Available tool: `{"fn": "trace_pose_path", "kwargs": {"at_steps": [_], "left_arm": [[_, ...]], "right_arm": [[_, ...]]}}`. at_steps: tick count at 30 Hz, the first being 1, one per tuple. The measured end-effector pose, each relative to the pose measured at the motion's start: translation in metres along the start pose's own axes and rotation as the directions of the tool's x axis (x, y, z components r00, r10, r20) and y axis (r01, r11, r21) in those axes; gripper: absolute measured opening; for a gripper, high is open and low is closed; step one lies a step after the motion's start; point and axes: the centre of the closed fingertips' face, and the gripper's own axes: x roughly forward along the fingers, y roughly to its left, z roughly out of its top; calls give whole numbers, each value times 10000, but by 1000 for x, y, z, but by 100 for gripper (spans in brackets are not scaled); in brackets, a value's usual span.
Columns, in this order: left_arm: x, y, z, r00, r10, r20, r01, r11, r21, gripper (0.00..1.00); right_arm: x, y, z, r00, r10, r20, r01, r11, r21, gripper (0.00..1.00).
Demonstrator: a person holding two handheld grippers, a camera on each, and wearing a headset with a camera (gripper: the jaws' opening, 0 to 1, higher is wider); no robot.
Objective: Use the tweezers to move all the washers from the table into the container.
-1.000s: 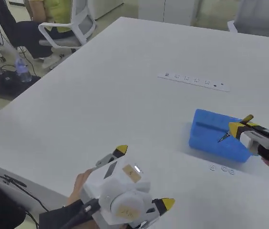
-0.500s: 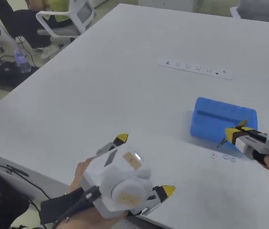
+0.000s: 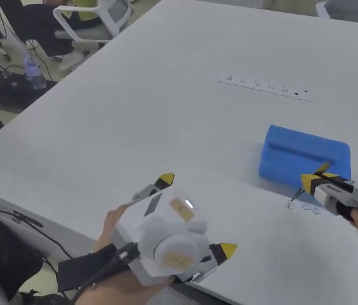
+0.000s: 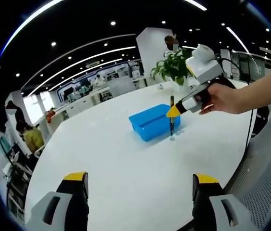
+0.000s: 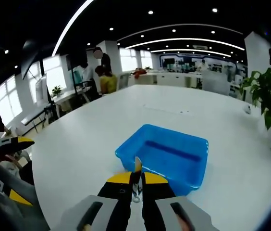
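Right hand-held gripper (image 3: 312,181), clamping slim metal tweezers (image 4: 171,126), had dropped off the blue plastic container (image 3: 306,155); three metal washers (image 3: 304,206) lay on the white table (image 3: 166,114) at its 7 o'clock. Left hand-held gripper (image 3: 196,215) gaped, farther off.

Moved: right gripper (image 3: 312,181) with tweezers (image 3: 298,192) left blue container (image 3: 306,155), came down toward 6 o'clock. Tip was over container, now at leftmost washer (image 3: 290,204) on table (image 3: 166,114). Touching or not, cannot tell.

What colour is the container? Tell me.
Blue; the container shows best in the right gripper view.
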Motion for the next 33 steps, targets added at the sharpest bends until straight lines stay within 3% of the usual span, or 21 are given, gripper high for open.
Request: {"fn": "trace_pose_path", "kwargs": {"at_steps": [10, 18, 24, 33], "left_arm": [[0, 0, -1, 10000, 1, -86, -1, 10000, 14, 91], [1, 0, -2, 9999, 12, -116, -12, 10000, 28, 91], [1, 0, -4, 9997, 19, -234, -17, 9999, 108, 90], [1, 0, -4, 9997, 16, -245, -13, 9999, 140, 90]], "right_arm": [[1, -2, -3, 10000, -81, -19, 81, 9999, 68, 3], [3, -3, -6, 9998, -170, 33, 171, 9995, -281, 3], [3, -3, -6, 9999, -94, 101, 96, 9997, -207, 3], [-1, -10, -10, 9988, -472, 147, 467, 9983, 345, 1]]}}
